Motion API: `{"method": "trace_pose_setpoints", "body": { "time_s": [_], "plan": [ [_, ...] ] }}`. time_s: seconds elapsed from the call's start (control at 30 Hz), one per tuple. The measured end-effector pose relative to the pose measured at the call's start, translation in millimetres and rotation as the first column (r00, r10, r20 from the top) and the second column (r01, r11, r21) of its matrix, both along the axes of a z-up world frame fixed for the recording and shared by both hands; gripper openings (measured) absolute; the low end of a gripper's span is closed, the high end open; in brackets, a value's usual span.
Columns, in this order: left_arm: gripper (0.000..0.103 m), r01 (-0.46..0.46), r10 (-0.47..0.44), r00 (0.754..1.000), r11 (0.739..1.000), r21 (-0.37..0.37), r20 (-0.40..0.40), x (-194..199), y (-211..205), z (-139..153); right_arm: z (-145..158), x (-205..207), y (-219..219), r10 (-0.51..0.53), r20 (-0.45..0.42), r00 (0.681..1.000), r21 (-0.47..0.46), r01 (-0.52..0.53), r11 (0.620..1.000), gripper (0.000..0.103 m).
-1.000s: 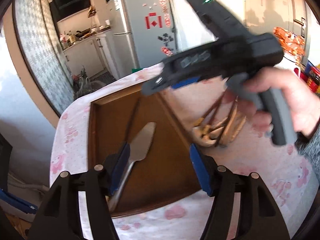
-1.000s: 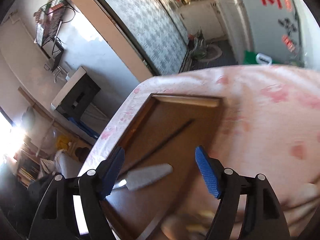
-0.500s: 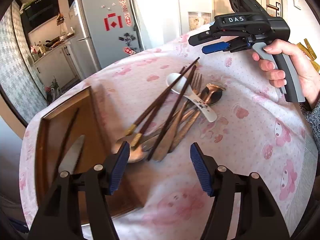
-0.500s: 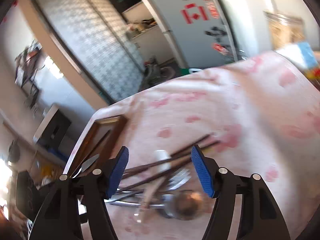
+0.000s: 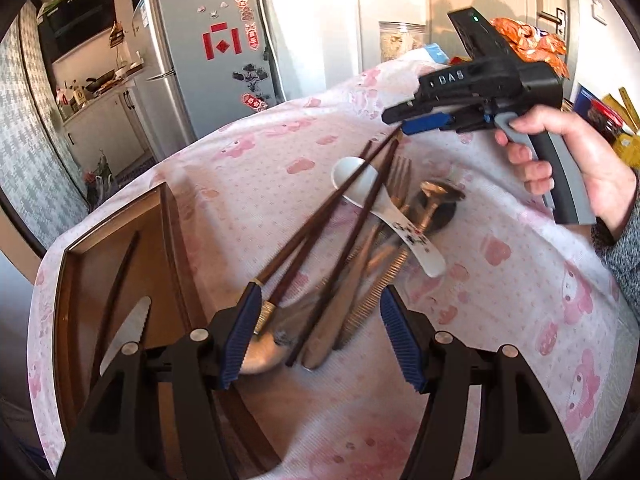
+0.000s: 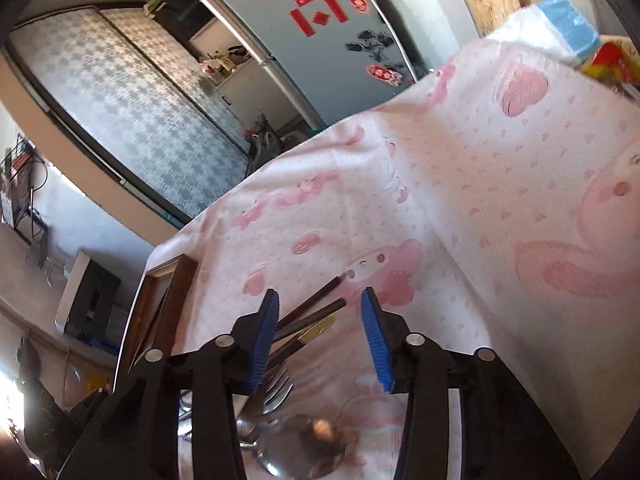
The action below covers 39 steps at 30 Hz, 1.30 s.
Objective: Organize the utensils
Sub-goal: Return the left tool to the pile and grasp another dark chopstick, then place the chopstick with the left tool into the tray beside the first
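Observation:
A loose pile of utensils lies on the pink-patterned tablecloth: two dark chopsticks [image 5: 340,216], a white ceramic spoon [image 5: 400,220], forks [image 5: 400,176] and metal spoons [image 5: 440,200]. My left gripper [image 5: 320,332] stands open just above the near ends of the pile, touching nothing. A hand holds my right gripper [image 5: 400,124] at the chopsticks' far ends. In the right wrist view its jaws [image 6: 320,332] are closing with the chopstick tips [image 6: 320,304] between the blue pads, which are not pressing on them. A fork [image 6: 276,388] and a spoon [image 6: 304,452] lie below.
A wooden tray [image 5: 172,232] sits left of the pile, holding a serrated knife [image 5: 124,336] and one dark chopstick [image 5: 120,272]. The same tray [image 6: 160,308] shows at the left in the right wrist view. Snack packets [image 5: 528,40] crowd the table's far right. A fridge [image 5: 212,60] stands behind.
Both grippers have swung from over the tray to the utensil pile. The right gripper has dropped to the chopsticks' far ends and its jaws have narrowed around them.

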<state>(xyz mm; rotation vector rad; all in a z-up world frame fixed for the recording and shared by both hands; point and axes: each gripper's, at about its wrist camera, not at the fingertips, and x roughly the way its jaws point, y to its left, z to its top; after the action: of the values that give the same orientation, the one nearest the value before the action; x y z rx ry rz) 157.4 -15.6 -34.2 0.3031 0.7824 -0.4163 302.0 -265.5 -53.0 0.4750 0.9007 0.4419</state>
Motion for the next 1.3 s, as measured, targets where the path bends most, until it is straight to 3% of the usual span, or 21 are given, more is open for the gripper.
{"method": "trace_pose_setpoints", "body": {
  "time_s": [0.13,0.47,0.53,0.67,0.7,0.73,0.77,1.0,1.3],
  "plan": [
    [0.066,-0.003,0.003,1.000,1.000,0.004,0.003,7,2,-1,1,1,4,-0.001,0.016,1.000,-0.037,0.002,0.999,0.021],
    [0.064,-0.003,0.003,1.000,1.000,0.017,0.010,31,-7,-2,37,-22,7,0.039,0.183,0.982,-0.127,-0.015,0.992,0.020],
    [0.050,-0.011,0.010,1.000,1.000,0.022,0.008,40,-12,-3,48,-32,9,0.058,0.228,0.972,-0.129,-0.029,0.991,0.019],
    [0.043,-0.015,0.015,1.000,1.000,0.007,-0.019,54,-16,-5,65,-46,13,0.099,0.278,0.955,-0.103,-0.073,0.992,0.016],
    [0.038,-0.015,0.015,1.000,1.000,0.008,-0.020,57,-18,-5,68,-48,15,0.107,0.287,0.952,-0.107,-0.079,0.991,0.015],
    [0.022,-0.014,0.015,1.000,1.000,0.008,-0.020,58,-19,-5,69,-49,15,0.108,0.290,0.951,-0.109,-0.079,0.991,0.015],
    [0.021,-0.025,0.025,1.000,1.000,0.018,-0.011,58,-20,-4,69,-49,16,0.108,0.292,0.950,-0.113,-0.078,0.991,0.015],
    [0.019,-0.024,0.024,1.000,1.000,0.005,-0.002,50,-17,7,82,-54,19,0.111,0.302,0.947,-0.075,-0.093,0.993,0.014],
    [0.016,-0.048,0.047,0.998,0.999,0.016,0.035,20,15,55,123,-46,64,0.191,0.334,0.923,-0.047,-0.186,0.981,0.014]
  ]
}}
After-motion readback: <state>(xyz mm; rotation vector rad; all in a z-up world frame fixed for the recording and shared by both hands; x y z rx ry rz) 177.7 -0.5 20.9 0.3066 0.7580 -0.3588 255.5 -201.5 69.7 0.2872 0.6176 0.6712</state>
